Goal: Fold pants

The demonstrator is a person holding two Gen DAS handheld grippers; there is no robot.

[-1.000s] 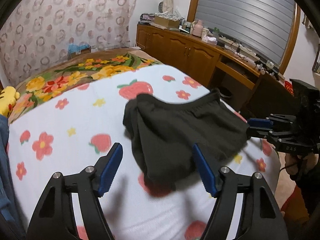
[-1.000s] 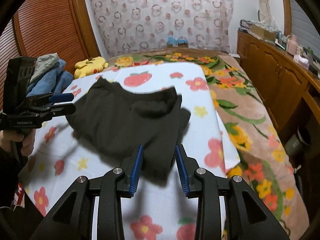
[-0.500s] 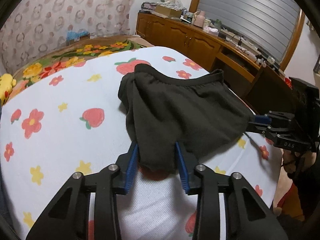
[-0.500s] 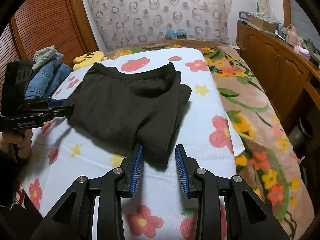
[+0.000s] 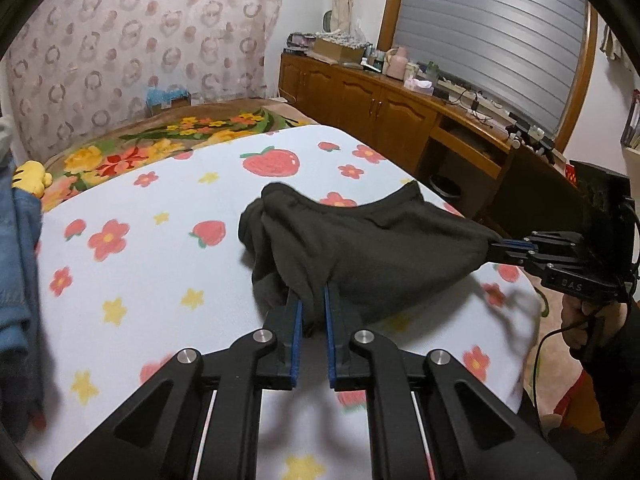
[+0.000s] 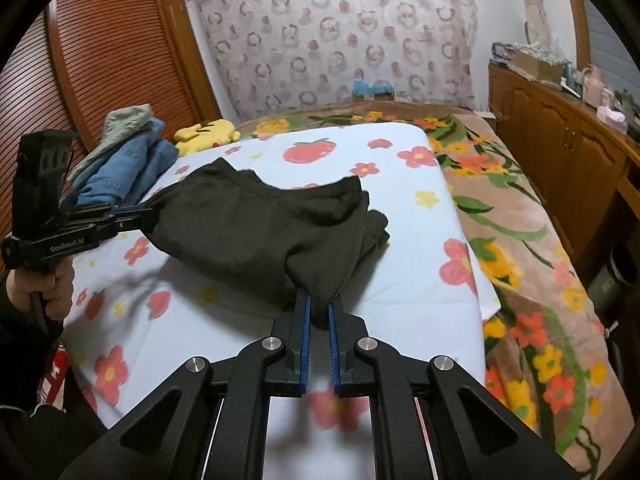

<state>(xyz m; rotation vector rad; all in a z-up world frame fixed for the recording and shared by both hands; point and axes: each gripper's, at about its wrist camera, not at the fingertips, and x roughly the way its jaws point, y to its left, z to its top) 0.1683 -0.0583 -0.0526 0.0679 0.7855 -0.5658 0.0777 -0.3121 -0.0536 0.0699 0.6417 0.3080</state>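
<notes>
While both tongs (image 5: 313, 304) (image 6: 318, 312) pinch them, the pants (image 5: 360, 240) hang lifted.

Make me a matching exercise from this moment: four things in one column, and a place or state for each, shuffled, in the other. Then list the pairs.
Things:
1. dark pants
2. yellow plush toy
3. blue jeans
4. left gripper

Places or states:
A. piled at the bed's edge by the slatted wooden door
B. shut on a corner of cloth
C. stretched between two grippers over the strawberry sheet
D. lying near the head of the bed, beside the jeans

Pairs: 1-C, 2-D, 3-A, 4-B

The right gripper is also shut on the pants.
</notes>
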